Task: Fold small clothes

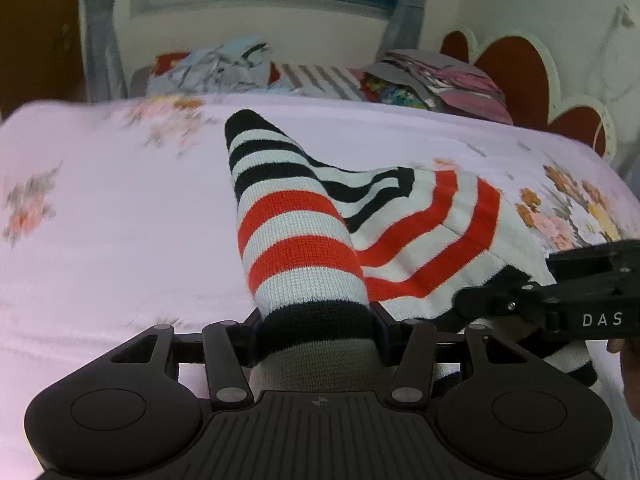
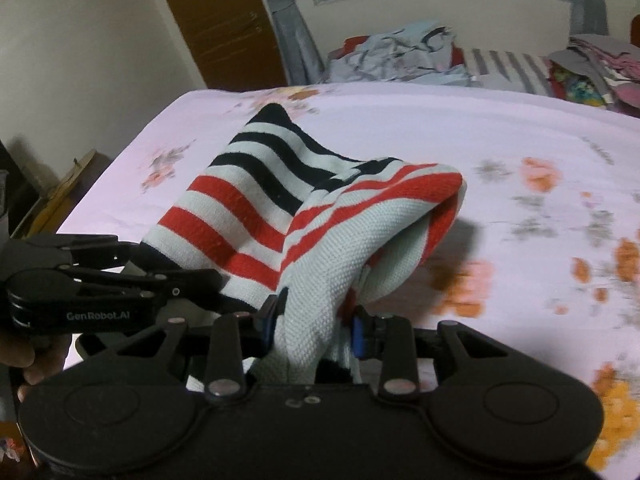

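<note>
A small knitted garment with red, white and black stripes [image 1: 304, 232] is held up off the pink floral bedsheet [image 1: 112, 208]. My left gripper [image 1: 316, 336] is shut on its black-edged end. The right gripper shows at the right edge of the left wrist view [image 1: 480, 300], holding the other side. In the right wrist view the garment [image 2: 320, 240] hangs bunched from my right gripper [image 2: 316, 332], which is shut on its white knit edge. The left gripper [image 2: 192, 280] grips the striped part at left. The fingertips are hidden by cloth.
A pile of loose clothes [image 1: 212, 68] and folded clothes [image 1: 448, 80] lie at the far end of the bed. A red and white headboard [image 1: 540, 80] stands at right. A brown wardrobe [image 2: 224, 24] and cardboard [image 2: 60, 192] are at left.
</note>
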The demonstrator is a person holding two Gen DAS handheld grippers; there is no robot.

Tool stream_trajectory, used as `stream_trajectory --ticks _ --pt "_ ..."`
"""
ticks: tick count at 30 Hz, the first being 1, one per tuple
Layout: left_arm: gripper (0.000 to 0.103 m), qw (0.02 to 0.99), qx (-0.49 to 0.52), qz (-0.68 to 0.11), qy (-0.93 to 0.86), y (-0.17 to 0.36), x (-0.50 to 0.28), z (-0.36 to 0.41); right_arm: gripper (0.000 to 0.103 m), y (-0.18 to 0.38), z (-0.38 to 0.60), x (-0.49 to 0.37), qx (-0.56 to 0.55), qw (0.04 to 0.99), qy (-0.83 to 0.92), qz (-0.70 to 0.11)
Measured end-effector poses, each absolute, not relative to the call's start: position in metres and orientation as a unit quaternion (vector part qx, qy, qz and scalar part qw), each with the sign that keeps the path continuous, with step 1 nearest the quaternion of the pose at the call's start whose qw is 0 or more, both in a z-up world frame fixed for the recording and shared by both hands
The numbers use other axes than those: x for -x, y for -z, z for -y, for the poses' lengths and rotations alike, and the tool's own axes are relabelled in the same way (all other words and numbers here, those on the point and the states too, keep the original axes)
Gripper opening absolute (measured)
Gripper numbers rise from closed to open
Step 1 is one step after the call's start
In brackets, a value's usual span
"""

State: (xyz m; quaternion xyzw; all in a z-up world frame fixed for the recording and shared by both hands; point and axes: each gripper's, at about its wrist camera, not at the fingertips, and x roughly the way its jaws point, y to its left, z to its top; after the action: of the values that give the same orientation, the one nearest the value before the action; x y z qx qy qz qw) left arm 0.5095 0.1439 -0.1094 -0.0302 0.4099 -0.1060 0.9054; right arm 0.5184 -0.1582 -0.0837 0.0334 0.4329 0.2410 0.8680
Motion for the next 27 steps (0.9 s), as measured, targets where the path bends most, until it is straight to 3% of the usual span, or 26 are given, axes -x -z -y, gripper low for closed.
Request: stream_trajectory --ticks 4,7,10,15,19,21,22,23,27 --pt "0.055 0.902 0.061 -0.412 0.115 0.14 -0.513 -0.168 0.033 0.106 0.148 -0.53 -0.04 0.861 -0.232 -0.451" --pt "0.074 0.899 0.127 -0.403 0.114 0.166 -0.51 -0.19 0.037 0.136 0.159 -0.532 -0.053 0.856 -0.206 -0.471" --pt "0.074 0.893 0.154 -0.404 0.121 0.177 -0.511 -0.196 0.038 0.145 0.18 -0.534 -0.134 0.845 -0.199 -0.477" --pt "0.076 0.891 0.136 -0.414 0.127 0.174 -0.519 -0.191 0.039 0.14 0.176 -0.531 -0.121 0.85 -0.191 -0.476" --pt "0.076 0.909 0.108 -0.389 0.106 0.143 -0.501 -0.202 0.059 0.123 0.181 -0.521 -0.1 0.866 -0.158 -0.464" --pt "0.071 0.93 0.099 -0.342 0.092 0.12 -0.49 -0.21 0.062 0.103 0.186 -0.511 -0.076 0.887 -0.143 -0.431" --pt "0.05 0.934 0.103 -0.326 0.103 0.113 -0.49 -0.212 0.051 0.094 0.187 -0.509 -0.073 0.894 -0.146 -0.417" --pt "0.038 0.933 0.105 -0.324 0.115 0.108 -0.495 -0.212 0.039 0.087 0.185 -0.51 -0.067 0.899 -0.148 -0.408" --pt "0.036 0.922 0.057 -0.351 0.15 0.113 -0.529 -0.187 0.032 0.076 0.159 -0.525 -0.021 0.907 -0.156 -0.391"
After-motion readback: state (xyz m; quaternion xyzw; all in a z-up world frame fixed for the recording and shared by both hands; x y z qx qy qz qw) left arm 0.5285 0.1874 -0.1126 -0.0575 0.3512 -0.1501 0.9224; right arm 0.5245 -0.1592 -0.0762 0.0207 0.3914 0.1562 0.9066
